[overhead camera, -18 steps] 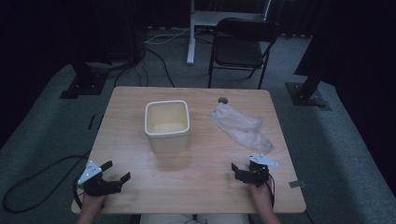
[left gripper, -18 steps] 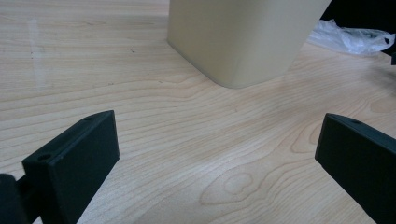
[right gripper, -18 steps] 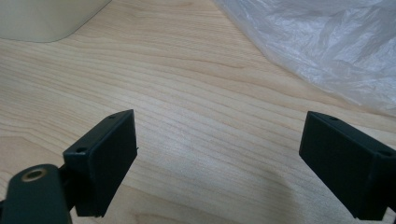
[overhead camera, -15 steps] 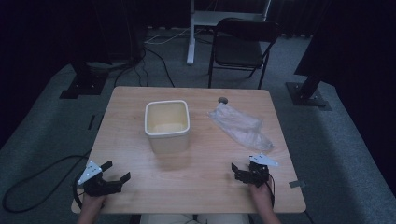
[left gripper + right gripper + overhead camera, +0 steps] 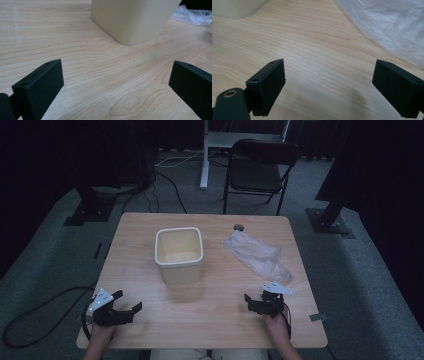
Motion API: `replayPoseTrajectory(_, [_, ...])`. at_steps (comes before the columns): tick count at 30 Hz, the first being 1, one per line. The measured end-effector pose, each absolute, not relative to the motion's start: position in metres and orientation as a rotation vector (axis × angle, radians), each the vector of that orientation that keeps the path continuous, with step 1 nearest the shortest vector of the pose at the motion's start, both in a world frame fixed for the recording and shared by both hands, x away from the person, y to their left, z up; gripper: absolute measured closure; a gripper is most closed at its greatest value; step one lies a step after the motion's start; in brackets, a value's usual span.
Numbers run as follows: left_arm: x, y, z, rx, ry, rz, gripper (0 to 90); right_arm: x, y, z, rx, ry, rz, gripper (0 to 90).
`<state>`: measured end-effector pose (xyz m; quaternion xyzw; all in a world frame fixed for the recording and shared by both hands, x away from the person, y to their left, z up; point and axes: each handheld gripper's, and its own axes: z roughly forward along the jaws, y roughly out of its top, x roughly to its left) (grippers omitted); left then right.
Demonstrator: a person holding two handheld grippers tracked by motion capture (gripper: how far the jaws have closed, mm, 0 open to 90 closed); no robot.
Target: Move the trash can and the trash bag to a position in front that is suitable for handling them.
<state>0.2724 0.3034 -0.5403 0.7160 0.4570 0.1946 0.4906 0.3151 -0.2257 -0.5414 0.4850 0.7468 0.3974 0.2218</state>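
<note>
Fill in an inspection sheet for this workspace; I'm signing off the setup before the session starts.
Surface: wooden table, bare around the things on it.
Job's things: cream bin upright near the middle; clear plastic bag lying crumpled to its right, apart from it.
Clutter: small dark round thing near the far edge, too small to identify.
Grippers: left gripper and right gripper at the near edge, jaws open, nothing between them.
Cables: one trails from the left gripper onto the floor; more lie beyond the table.
Surroundings: black folding chair, stand bases on grey carpet, dark backdrop.
</note>
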Motion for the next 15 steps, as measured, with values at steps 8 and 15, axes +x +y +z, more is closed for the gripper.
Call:
replayPoseTrajectory(8, [0.287, 0.298, -0.536, 1.755, 1.093, 0.467, 0.4, 0.336, -0.214, -0.536, 1.339, 2.079, 1.164, 10.8])
replayPoseTrajectory(15, [0.3, 0.296, -0.534, 1.761, 1.088, 0.478, 0.4, 0.35, -0.202, -0.527, 1.326, 2.043, 1.254, 10.8])
